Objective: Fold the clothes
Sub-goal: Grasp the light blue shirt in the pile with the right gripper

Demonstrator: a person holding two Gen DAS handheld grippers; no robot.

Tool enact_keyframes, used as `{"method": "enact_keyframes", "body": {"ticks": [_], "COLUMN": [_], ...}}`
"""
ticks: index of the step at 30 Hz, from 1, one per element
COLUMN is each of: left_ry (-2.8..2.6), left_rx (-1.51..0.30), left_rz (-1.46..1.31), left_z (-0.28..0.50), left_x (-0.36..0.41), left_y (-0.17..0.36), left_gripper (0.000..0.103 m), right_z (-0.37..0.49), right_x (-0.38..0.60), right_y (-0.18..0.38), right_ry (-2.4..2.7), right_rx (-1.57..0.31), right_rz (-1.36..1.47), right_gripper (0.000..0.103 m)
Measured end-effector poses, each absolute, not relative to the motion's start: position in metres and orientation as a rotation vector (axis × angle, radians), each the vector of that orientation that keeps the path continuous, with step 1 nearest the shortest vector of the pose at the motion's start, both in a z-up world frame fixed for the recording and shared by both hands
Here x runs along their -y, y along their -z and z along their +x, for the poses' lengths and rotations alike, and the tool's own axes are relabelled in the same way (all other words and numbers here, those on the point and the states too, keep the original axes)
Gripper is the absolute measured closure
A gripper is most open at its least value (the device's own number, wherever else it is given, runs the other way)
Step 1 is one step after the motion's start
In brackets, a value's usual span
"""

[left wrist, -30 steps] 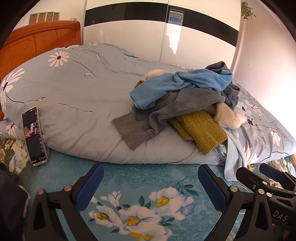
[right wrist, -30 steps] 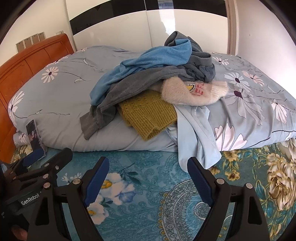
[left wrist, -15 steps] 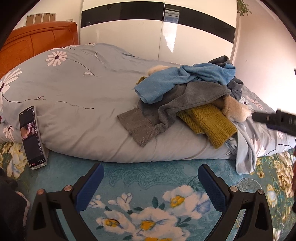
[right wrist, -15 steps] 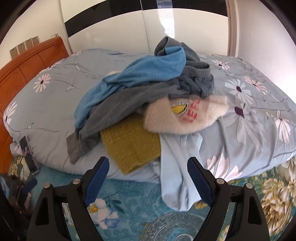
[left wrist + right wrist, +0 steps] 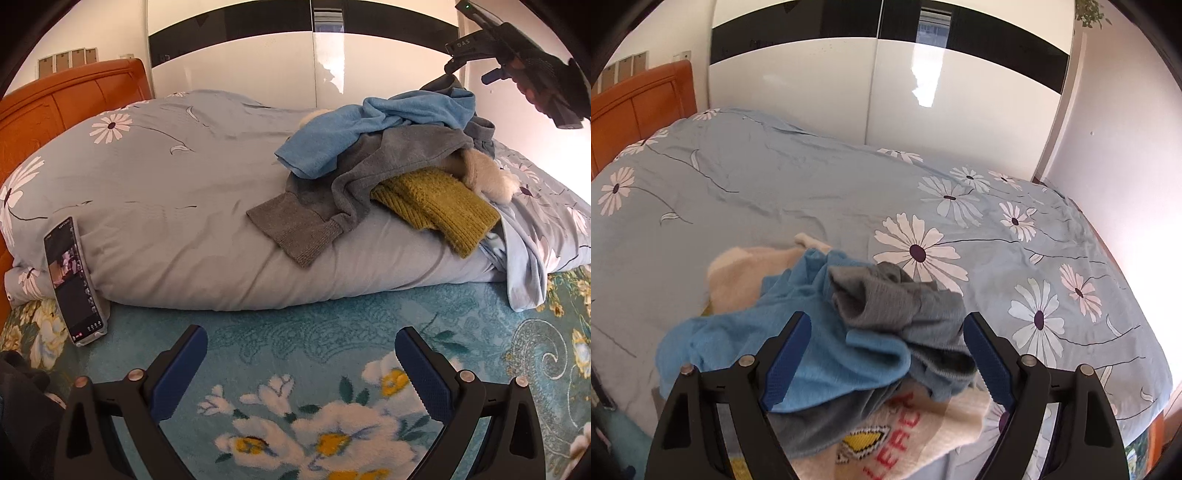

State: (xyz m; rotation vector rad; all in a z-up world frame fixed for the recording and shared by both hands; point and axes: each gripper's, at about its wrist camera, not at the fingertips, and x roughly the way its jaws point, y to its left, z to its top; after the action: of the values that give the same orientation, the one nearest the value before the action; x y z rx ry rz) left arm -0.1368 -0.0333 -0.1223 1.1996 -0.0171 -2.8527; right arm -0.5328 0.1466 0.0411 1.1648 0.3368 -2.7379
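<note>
Clothes pile (image 5: 388, 162), one heap, on the daisy-print duvet (image 5: 155, 177) of the bed, toward its right part in the left wrist view.

Garments counted, five:
- One blue top (image 5: 798, 332), uppermost, crumpled.
- One grey knit sweater (image 5: 325, 199), ribbed hem hanging toward the duvet's front edge; a bunched grey fold (image 5: 905, 302) beside the blue top may belong to it, cannot tell.
- One mustard-yellow knit (image 5: 439, 206), under the grey sweater.
- One cream fluffy sweater (image 5: 923, 435), lowest visible; red stitched letters, partly hidden, read roughly "LERC", with a yellow motif beside them.
- One pale blue garment (image 5: 524, 266), draped off the duvet edge onto the floral bedspread (image 5: 295, 347).

Right tool (image 5: 882, 354): above the pile's top, jaws wide but just narrowed a little; blue top and grey fold lie between the pads, not pressed. Seen from the left wrist, its body (image 5: 517, 48) carries the lettering "DAS".

Left tool (image 5: 299, 365): jaws wide, nothing between, over the bedspread, well apart from the pile.

Other items: one phone (image 5: 74, 284), screen lit, leaning on the duvet's left end; one orange wooden headboard (image 5: 66, 99); one glossy white wardrobe (image 5: 871, 85) with a black band.
</note>
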Motion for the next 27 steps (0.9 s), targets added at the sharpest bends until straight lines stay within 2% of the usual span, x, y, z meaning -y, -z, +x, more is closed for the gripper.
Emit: {"method": "enact_keyframes", "body": {"ticks": [3,5,7,8,9,13,17,27], "left_ry": [2.833,2.822,2.815,2.813,2.810,2.806,2.806,2.872], "left_rx": [0.002,0.000,-0.015,-0.023,-0.030,-0.031,-0.048,0.026], "left_rz": [1.225,1.239,1.262,1.272,1.282,1.292,1.301,1.267], "left_z": [-0.136,-0.135,-0.134,-0.133,-0.132,-0.128,-0.124,-0.096], "left_x": [0.036,0.037,0.039,0.040,0.041,0.043,0.043,0.014], "left_y": [0.127,0.130,0.133,0.133,0.133,0.128,0.117,0.060], "left_gripper": [0.000,0.000,0.000,0.000,0.000,0.000,0.000,0.000], "right_z": [-0.554,-0.559,-0.561,-0.560,-0.559,-0.553,-0.529,-0.392], "right_x": [-0.145,-0.144,-0.144,-0.148,-0.157,-0.204,-0.275,-0.428], "right_y": [-0.032,-0.023,-0.015,-0.014,-0.018,-0.043,-0.088,-0.203], "right_ry": [2.744,2.747,2.757,2.776,2.809,2.964,3.115,3.304], "right_rx": [-0.344,-0.391,-0.445,-0.453,-0.441,-0.354,-0.151,0.188], "right_rz": [1.259,1.327,1.384,1.394,1.397,1.377,1.282,0.892], "right_gripper": [0.052,0.057,0.070,0.096,0.099,0.100,0.100,0.100]}}
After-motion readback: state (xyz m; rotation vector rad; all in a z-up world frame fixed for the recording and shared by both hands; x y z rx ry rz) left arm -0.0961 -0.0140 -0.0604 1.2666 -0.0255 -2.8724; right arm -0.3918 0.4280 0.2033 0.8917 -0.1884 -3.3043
